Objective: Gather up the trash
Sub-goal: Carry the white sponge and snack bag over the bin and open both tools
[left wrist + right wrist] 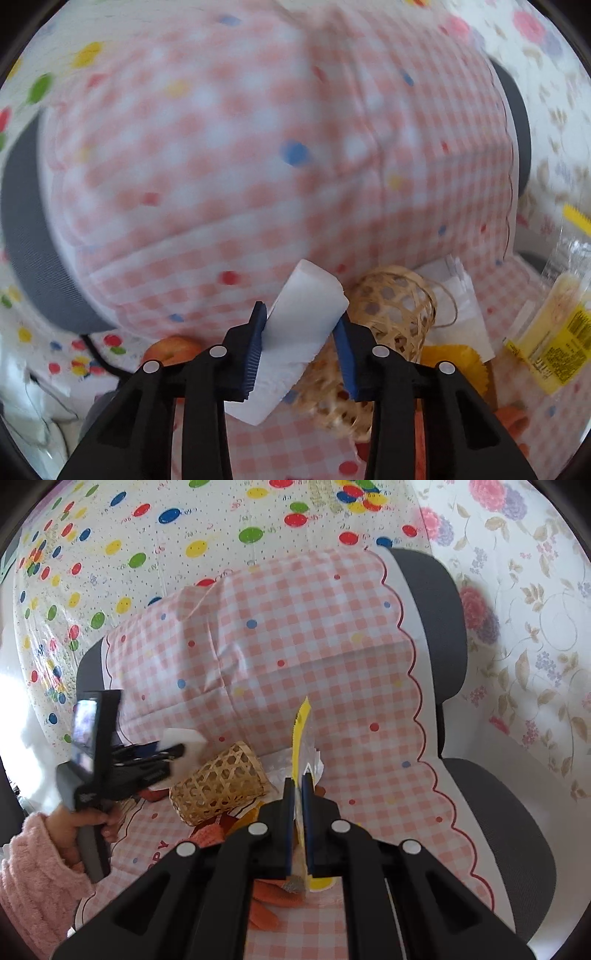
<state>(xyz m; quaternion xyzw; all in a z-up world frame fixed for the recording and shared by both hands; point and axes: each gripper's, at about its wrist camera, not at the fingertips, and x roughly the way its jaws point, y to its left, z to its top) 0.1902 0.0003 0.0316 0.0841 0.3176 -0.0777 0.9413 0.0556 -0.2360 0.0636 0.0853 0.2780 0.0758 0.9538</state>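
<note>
1. Left gripper (301,347): blue pads closed on a white folded piece of paper (295,332), one pad pressing each side. The paper sticks out past the fingertips, and its lower corner hangs below the pads. In the right wrist view the same gripper (168,755) is lifted just above the rim of a woven basket (221,786), with the white piece showing at its tip.

2. Right gripper (298,805): jaws nearly together, pinching a yellow and clear plastic wrapper (301,734) edge-on. The wrapper stands up thin between the pads, its serrated top pointing away from the camera.

3. Setting: a chair (443,635) draped with a pink checked cloth (295,646). The basket lies tipped on its side on the seat. Orange and red objects lie near it, partly hidden, so their identity cannot be told. A hand in a pink sleeve (33,853) holds the left gripper's handle.

4. Task state, as judged: two pieces of trash are in hand. No bin is visible in either view.

5. Risk: the paper is soft and held near one end, so a quick swing could let it slide out or tear.

6. Risk: the wrapper is slick film gripped over a narrow strip. A twist of the wrist could pull it free.

7. Risk: the left gripper is close to the basket, and a low pass could knock it and roll it off the seat.

8. Risk: the hanging paper corner could catch on the basket weave.
</note>
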